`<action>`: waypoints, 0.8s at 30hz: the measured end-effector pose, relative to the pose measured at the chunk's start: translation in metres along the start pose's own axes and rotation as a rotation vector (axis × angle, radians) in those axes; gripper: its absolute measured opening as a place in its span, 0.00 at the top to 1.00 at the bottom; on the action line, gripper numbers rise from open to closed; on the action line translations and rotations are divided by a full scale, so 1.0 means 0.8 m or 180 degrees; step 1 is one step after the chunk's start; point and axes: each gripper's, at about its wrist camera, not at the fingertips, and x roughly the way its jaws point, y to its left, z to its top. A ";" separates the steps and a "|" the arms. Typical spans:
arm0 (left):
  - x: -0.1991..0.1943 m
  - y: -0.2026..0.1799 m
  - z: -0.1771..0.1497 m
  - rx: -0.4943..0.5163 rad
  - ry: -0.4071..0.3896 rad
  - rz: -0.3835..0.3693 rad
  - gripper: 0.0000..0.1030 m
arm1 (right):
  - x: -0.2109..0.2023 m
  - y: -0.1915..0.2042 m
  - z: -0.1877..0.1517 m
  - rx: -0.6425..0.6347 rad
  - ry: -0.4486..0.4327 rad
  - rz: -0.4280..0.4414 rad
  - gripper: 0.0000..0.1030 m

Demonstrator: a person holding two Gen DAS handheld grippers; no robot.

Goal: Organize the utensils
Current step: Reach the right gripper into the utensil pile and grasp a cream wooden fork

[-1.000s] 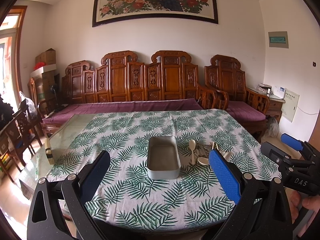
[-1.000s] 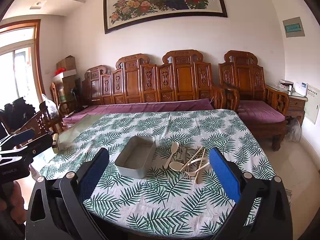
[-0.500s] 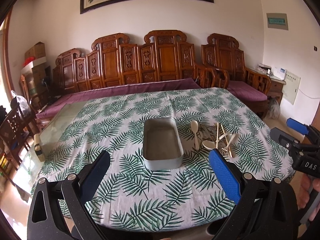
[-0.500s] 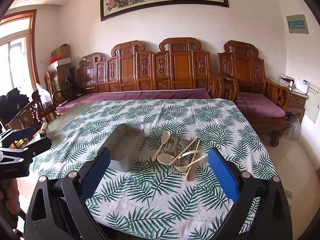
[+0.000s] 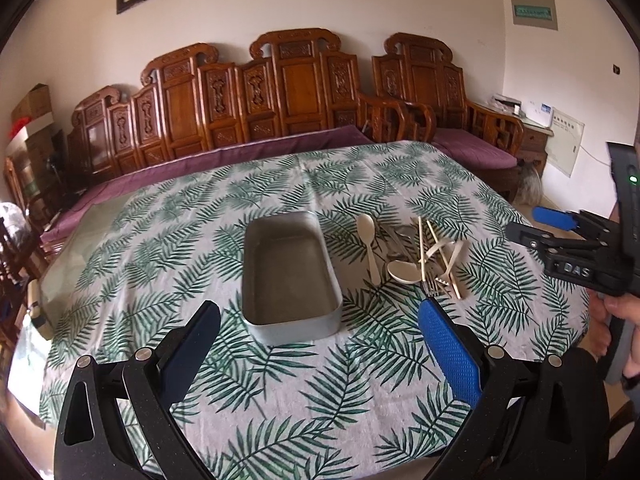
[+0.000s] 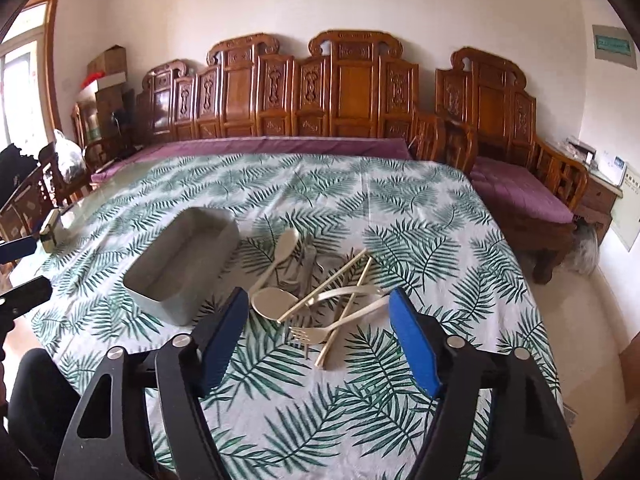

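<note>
several utensils [image 6: 320,300] lie crossed in a heap just right of the empty grey tin [image 6: 182,262], and with my right gripper [image 6: 316,344] narrowing on nothing and my left gripper [image 5: 320,344] wide apart and empty, i could snag two tangled pieces together.

A table [image 5: 120,240] carried a fern-print cloth [image 5: 312,392] (its glass top showing bare at the left edge). On the cloth sat a grey rectangular tin [image 5: 290,276], and just beside it a heap of cream spoons, forks and chopsticks [image 6: 320,292].
</note>
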 end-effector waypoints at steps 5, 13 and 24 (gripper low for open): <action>0.038 -0.016 0.006 0.0087 0.0123 -0.0098 0.07 | 0.058 -0.026 -0.004 0.0086 0.0268 0.0050 0.40; 0.091 -0.028 0.009 0.0032 0.0305 -0.0293 0.07 | 0.148 -0.059 -0.022 0.0323 0.0731 0.0080 0.45; 0.130 -0.019 0.015 -0.0083 0.0468 -0.0375 0.15 | 0.221 -0.080 -0.042 0.0716 0.1099 0.0206 0.65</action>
